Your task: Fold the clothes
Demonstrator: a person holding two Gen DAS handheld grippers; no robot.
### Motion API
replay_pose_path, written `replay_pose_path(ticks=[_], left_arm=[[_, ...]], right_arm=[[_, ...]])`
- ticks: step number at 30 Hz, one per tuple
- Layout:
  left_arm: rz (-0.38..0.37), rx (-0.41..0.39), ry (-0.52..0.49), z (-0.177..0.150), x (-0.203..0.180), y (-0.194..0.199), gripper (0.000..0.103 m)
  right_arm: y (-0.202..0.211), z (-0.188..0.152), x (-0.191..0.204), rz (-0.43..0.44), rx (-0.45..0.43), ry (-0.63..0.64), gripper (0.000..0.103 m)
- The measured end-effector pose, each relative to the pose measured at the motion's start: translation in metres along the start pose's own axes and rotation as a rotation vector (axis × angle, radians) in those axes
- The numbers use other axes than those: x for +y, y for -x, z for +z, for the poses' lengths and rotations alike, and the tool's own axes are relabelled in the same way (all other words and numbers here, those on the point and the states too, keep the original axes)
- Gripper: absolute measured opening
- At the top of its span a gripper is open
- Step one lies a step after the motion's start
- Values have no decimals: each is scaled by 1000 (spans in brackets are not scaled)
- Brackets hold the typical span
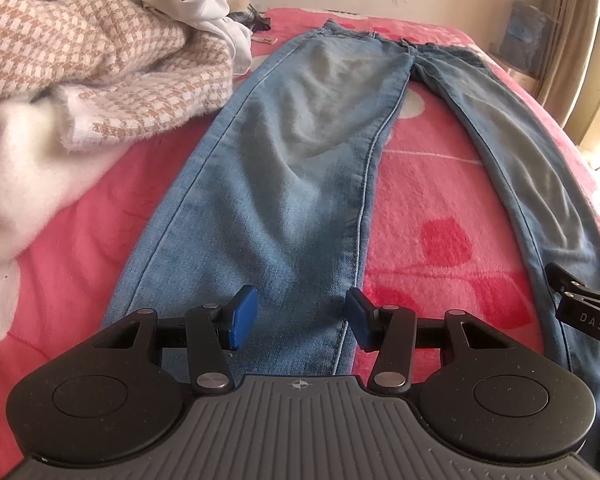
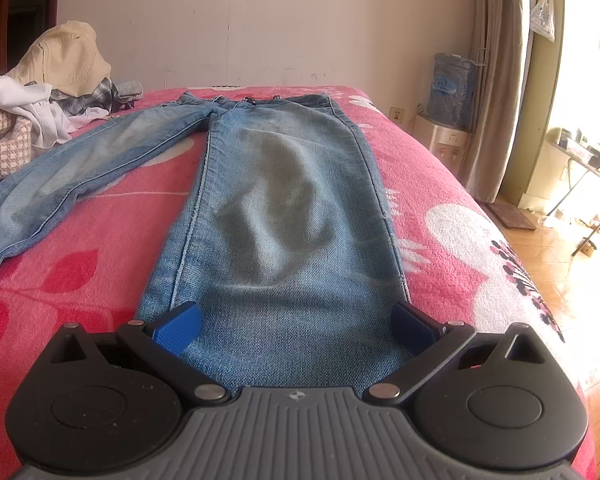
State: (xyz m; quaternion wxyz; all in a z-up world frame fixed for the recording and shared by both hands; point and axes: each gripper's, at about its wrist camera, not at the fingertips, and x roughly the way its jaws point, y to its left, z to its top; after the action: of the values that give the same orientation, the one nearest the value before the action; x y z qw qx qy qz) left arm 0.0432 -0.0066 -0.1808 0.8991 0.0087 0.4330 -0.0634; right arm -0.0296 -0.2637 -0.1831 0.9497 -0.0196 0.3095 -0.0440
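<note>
Faded blue denim jeans spread flat for folding, a gripper poised at each leg end.

The pink flowered bed blanket (image 2: 440, 184) carries the jeans (image 2: 276, 200), legs apart, probably for a lengthwise fold; left gripper (image 1: 302, 318) and right gripper (image 2: 296, 330) hover, jaws spread, pinching nothing.
</note>
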Motion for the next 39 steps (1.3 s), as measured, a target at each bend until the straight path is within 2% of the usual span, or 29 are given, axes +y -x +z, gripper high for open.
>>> replay_pose_path(ticks=[39], left_arm=[[3, -11, 13, -2, 4, -1, 49]], right_arm=[[0, 0, 0, -1, 0, -1, 103]])
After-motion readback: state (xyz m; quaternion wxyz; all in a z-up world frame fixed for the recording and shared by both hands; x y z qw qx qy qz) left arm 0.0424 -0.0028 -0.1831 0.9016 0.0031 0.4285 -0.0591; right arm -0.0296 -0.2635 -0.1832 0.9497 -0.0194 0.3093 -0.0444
